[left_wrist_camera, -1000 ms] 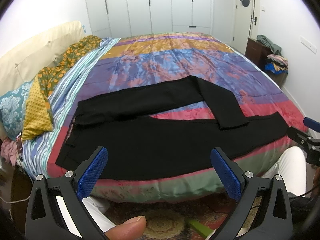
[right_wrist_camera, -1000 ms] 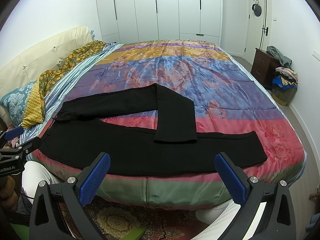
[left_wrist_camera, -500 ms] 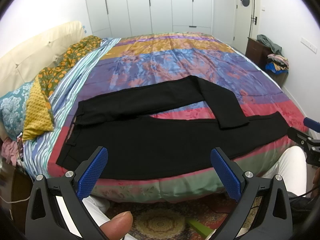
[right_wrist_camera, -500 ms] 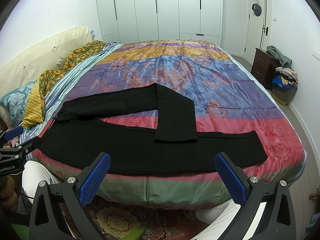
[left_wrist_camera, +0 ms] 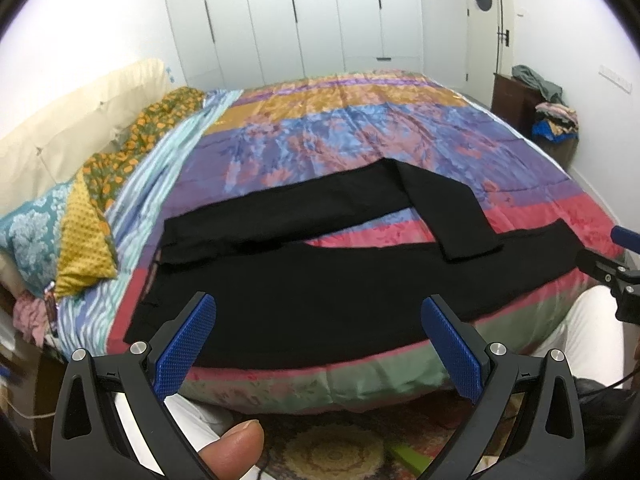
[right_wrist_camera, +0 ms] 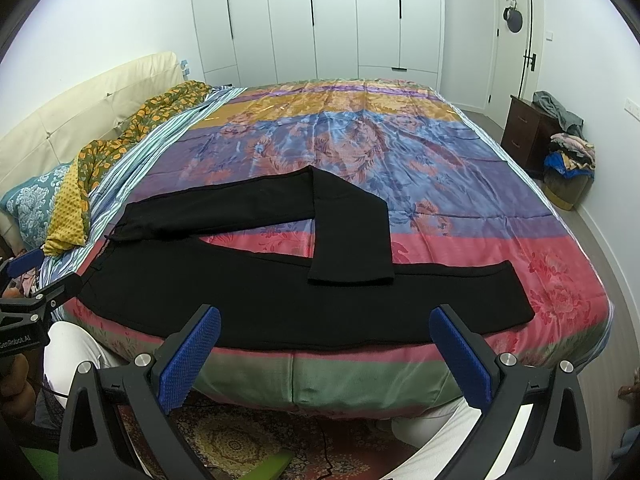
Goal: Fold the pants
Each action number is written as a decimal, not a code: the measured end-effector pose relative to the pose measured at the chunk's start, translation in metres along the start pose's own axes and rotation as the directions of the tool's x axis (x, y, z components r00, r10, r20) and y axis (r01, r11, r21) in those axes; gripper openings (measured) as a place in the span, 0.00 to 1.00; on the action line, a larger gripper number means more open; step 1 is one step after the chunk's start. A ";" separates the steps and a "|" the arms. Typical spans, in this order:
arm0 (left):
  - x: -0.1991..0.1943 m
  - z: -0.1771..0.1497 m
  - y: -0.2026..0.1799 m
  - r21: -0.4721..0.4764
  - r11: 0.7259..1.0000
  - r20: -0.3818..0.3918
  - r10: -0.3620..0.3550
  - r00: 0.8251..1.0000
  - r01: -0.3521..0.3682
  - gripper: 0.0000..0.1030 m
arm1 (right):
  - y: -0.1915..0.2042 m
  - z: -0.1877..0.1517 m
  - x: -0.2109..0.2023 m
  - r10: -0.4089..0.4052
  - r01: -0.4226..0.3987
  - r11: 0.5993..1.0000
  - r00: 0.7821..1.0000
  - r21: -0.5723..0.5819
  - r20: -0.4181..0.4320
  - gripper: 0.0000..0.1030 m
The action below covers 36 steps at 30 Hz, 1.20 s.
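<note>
filling most of both views, a bed (right_wrist_camera: 400,148) carries a glossy quilt (right_wrist_camera: 360,128) in bands of gold, blue, purple, pink and green, floral print throughout. white wardrobe doors (right_wrist_camera: 320,20) run along the far wall; a white door (right_wrist_camera: 516,32) stands at far right. cream padded headboard (right_wrist_camera: 80,108) along the left side, with an orange-leaf patterned cloth (right_wrist_camera: 140,128) draped below it, then a mustard dotted pillow (right_wrist_camera: 68,216) and a teal floral pillow (right_wrist_camera: 32,204).

black pants (right_wrist_camera: 280,296) lie flat on the quilt near the close edge of the bed, waistband toward the headboard side. near leg stretched straight along the edge, hem toward the right. far leg runs away from the waist, then is bent back so its hem end lies on top of the near leg.

dark wooden nightstand (right_wrist_camera: 524,136) at right, clothes heaped on and beside it. patterned rug (right_wrist_camera: 224,444) on the floor below the bed edge.

left gripper (left_wrist_camera: 318,344): blue pads spread wide apart, nothing between them, hanging short of the bed edge, clear of the pants. a thumb tip (left_wrist_camera: 232,452) shows at the bottom of the left wrist view. right gripper (right_wrist_camera: 326,356): pads likewise spread wide, empty, short of the bed edge. white trouser legs (right_wrist_camera: 76,348) of the person visible below the edge.
</note>
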<state>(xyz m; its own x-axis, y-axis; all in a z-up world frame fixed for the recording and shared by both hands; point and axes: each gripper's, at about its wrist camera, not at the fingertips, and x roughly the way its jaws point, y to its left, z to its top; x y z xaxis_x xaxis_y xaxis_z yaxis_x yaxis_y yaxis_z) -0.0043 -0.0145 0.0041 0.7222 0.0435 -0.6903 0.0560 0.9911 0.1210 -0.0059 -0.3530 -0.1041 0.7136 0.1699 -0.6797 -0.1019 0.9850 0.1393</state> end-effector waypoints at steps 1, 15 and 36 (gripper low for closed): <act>-0.001 0.001 -0.001 -0.001 1.000 0.004 0.007 1.000 -0.007 1.00 | 0.000 -0.001 0.000 -0.001 0.001 1.000 1.000 0.000 0.001 1.00; 0.007 0.000 -0.007 0.103 0.992 -0.007 0.077 0.997 -0.075 1.00 | -0.005 -0.001 -0.001 -0.006 0.006 1.000 1.000 0.003 0.001 1.00; 0.010 -0.003 -0.007 0.024 1.000 -0.084 -0.016 0.996 0.018 1.00 | 0.000 0.006 -0.015 0.033 -0.032 0.999 0.997 -0.017 0.068 1.00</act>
<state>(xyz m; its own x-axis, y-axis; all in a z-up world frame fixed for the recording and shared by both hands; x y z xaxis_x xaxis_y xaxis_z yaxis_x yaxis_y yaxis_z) 0.0006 -0.0202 -0.0057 0.6606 0.0381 -0.7497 0.0854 0.9884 0.1254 -0.0124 -0.3557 -0.0899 0.7556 0.1995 -0.6239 -0.1359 0.9795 0.1487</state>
